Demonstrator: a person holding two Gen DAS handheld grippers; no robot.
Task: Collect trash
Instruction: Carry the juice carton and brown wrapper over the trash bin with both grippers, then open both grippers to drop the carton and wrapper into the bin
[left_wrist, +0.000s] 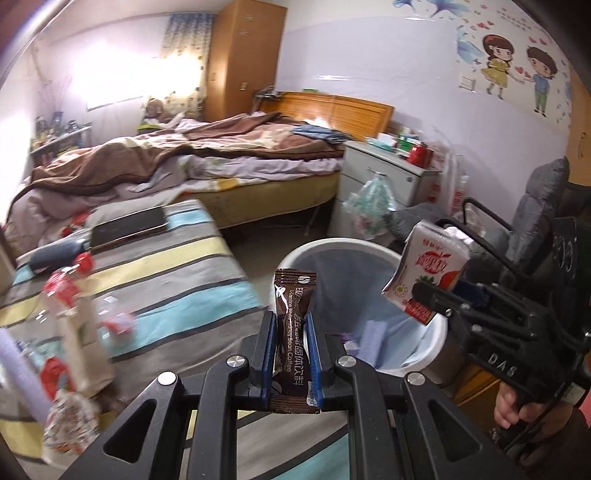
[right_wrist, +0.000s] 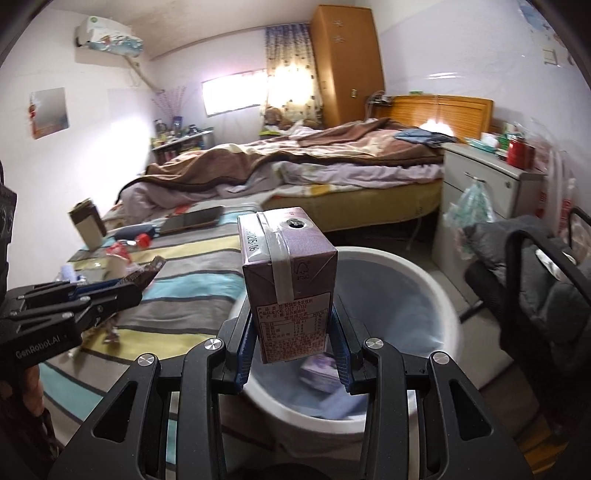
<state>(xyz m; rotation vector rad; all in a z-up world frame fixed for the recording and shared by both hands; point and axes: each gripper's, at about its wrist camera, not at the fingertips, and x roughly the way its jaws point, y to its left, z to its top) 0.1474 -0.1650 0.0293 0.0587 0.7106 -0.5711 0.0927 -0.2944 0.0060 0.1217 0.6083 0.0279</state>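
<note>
Brown coffee sachet (left_wrist: 294, 334) and small drink carton (right_wrist: 289, 284) stand upright above the white bin (right_wrist: 441, 295).

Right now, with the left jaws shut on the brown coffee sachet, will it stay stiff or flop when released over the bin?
The coffee sachet stands upright above the jaws, so it is probably fairly stiff. It looks flat and thin, likely light, so it may flutter rather than drop straight into the bin.

Striped bedcover (left_wrist: 177, 273), left of the jaws: dark tablet (left_wrist: 127, 225), paper carton (right_wrist: 88, 223), red-and-white wrappers (left_wrist: 61, 288). Floor (left_wrist: 255, 254): white bin (right_wrist: 436, 295), ahead.
</note>
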